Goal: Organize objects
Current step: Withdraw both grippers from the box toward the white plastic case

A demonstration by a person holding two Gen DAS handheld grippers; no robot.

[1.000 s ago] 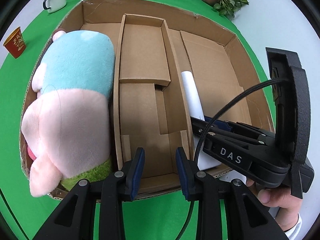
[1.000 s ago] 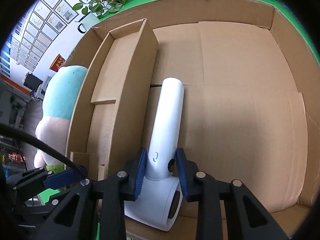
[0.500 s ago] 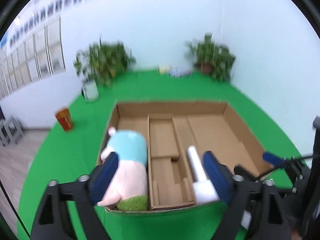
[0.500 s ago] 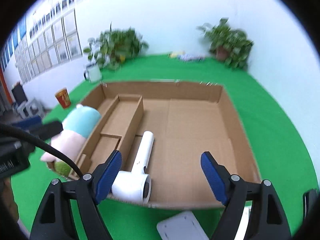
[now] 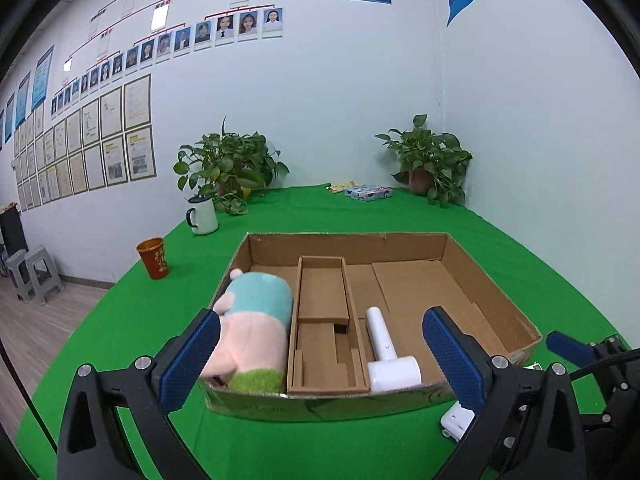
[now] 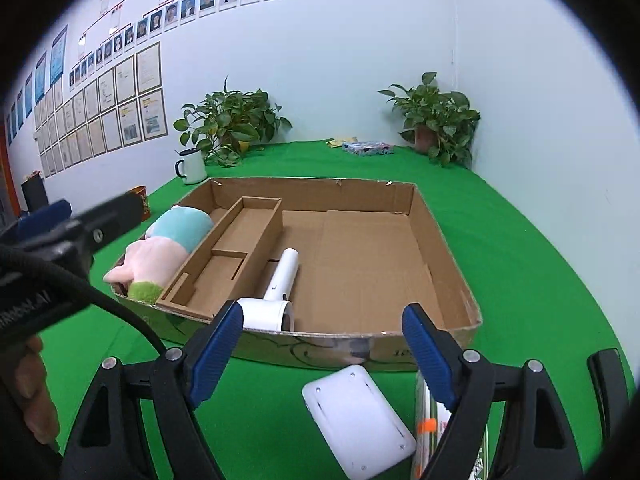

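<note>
A shallow cardboard box (image 5: 492, 300) (image 6: 444, 248) lies on the green table. A pink and teal plush toy (image 5: 252, 320) (image 6: 164, 244) lies in its left part. A white hair dryer (image 5: 386, 354) (image 6: 276, 292) lies flat in its wide right part, beside a cardboard divider insert (image 5: 324, 312) (image 6: 236, 248). My left gripper (image 5: 320, 364) is open and empty, held back in front of the box. My right gripper (image 6: 324, 352) is open and empty, above a white flat device (image 6: 356, 412) and a clear packet (image 6: 430, 424) on the table in front of the box.
A white mug (image 5: 202, 215) and a red cup (image 5: 153, 258) stand at the left. Two potted plants (image 5: 228, 168) (image 5: 428, 160) stand at the back wall. A printed packet (image 5: 368, 193) lies at the back. The table edge falls off at the left.
Both grippers opened and pulled back and up from the box. The right gripper let go of the hair dryer, which now lies in the box.
</note>
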